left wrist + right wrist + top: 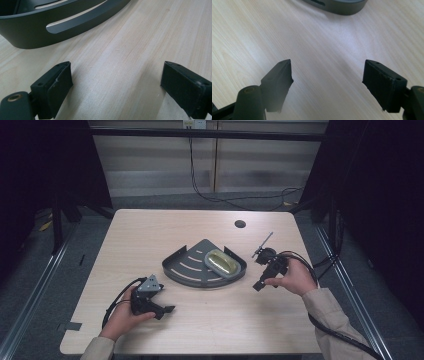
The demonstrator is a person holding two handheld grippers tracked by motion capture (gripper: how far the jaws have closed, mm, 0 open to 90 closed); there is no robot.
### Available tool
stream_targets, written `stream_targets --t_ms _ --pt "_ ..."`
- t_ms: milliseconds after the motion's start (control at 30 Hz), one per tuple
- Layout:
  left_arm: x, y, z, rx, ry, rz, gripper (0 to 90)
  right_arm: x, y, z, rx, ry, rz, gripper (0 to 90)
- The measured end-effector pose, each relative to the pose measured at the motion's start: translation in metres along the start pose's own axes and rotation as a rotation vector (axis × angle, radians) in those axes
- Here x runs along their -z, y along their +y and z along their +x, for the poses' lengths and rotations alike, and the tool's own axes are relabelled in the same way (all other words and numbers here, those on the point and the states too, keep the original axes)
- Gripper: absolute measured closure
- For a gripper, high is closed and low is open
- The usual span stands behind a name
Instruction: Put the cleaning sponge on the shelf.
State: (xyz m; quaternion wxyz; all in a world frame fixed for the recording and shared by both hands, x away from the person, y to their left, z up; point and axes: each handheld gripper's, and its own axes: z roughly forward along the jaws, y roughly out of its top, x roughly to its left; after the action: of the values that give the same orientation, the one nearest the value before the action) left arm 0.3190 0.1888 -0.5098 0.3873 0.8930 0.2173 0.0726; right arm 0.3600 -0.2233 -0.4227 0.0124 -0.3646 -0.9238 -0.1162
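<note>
A dark grey quarter-round shelf tray [182, 270] with slotted floor lies mid-table, and a yellowish soap-like bar [222, 262] rests in its right part. My left gripper [167, 311] sits low near the front left, open over bare wood, with the tray's curved wall [37, 30] ahead of it. My right gripper [258, 285] is right of the tray, open and holding nothing, and the tray's rim [339, 6] shows at the top of the right gripper view.
The light wooden table [150, 235] has a round cable hole [240, 224] at the back right. Black cables trail from both grippers. Metal frame rails and dark floor flank the table on both sides.
</note>
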Motion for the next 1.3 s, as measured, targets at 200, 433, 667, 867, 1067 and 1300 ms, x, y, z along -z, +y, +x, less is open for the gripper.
stream_targets --t_ms 200,433,667,867,1067,1300 --pt "0.000 0.000 0.000 -0.001 0.000 0.000 9.6 -0.007 -0.012 0.002 0.006 -0.002 -0.013 23.5" --pt "0.000 0.000 0.000 0.000 0.000 0.000 9.6 -0.016 -0.028 -0.001 -0.007 0.017 -0.011 23.5" --pt "0.000 0.000 0.000 0.000 0.000 0.000 9.6 -0.022 -0.044 -0.002 -0.022 0.010 -0.023 23.5" --pt "0.000 0.000 0.000 -0.001 0.000 0.000 9.6 -0.026 -0.058 -0.005 -0.041 0.013 -0.030 23.5" --pt "0.000 0.000 0.000 0.000 0.000 0.000 9.7 -0.029 -0.066 -0.007 -0.050 0.013 -0.043 23.4" --pt "0.000 0.000 0.000 0.000 0.000 0.000 9.7 -0.034 -0.070 -0.005 -0.047 0.013 -0.061 23.4"
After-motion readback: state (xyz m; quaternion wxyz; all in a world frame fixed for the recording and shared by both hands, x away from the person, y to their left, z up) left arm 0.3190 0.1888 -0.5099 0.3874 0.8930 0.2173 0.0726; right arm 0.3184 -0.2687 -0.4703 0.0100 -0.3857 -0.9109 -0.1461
